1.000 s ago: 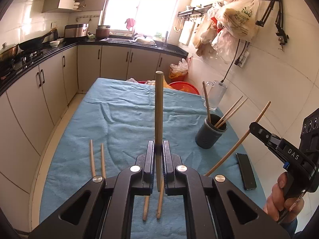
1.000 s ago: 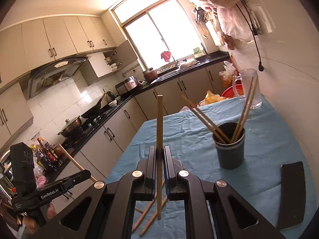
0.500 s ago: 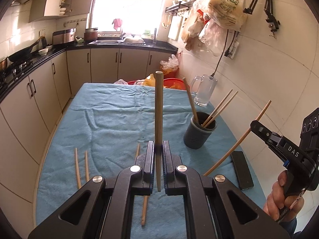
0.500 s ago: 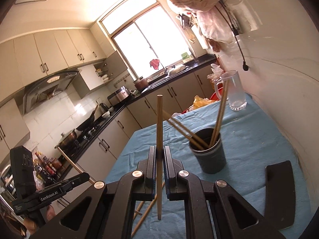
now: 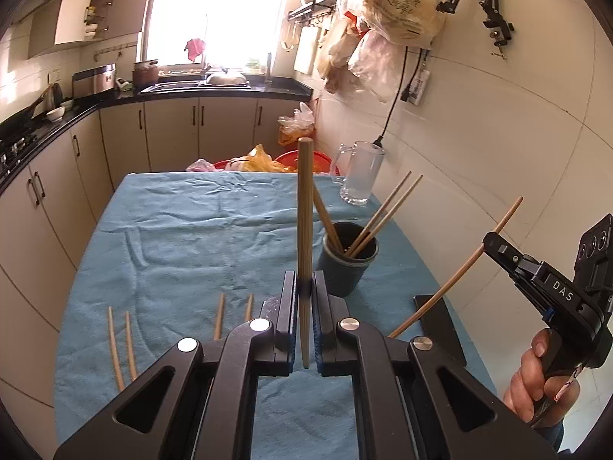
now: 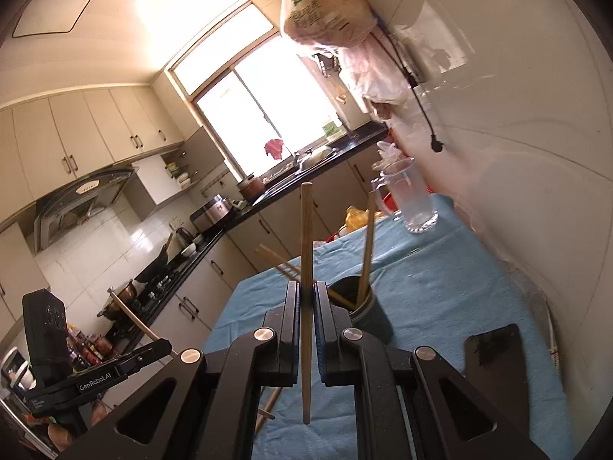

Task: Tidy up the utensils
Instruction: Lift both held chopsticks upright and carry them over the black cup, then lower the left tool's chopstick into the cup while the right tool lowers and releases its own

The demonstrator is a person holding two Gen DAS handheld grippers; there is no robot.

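Blue cloth (image 5: 184,237), tan chopsticks (image 5: 305,211), grey cup (image 5: 349,268)

My left gripper (image 5: 305,299) is clamped on one wooden chopstick (image 5: 305,214), which stands upright between the jaws; just beyond it I see the dark cup (image 5: 349,268) on the blue cloth (image 5: 184,237), with three chopsticks (image 5: 383,211) leaning inside; four loose chopsticks (image 5: 126,341) lie on the cloth at lower left; off to my right the right gripper (image 5: 492,243) grips another chopstick (image 5: 459,268) at a slant, above a black phone (image 5: 440,322); a glass mug (image 5: 360,178) stands near the wall.
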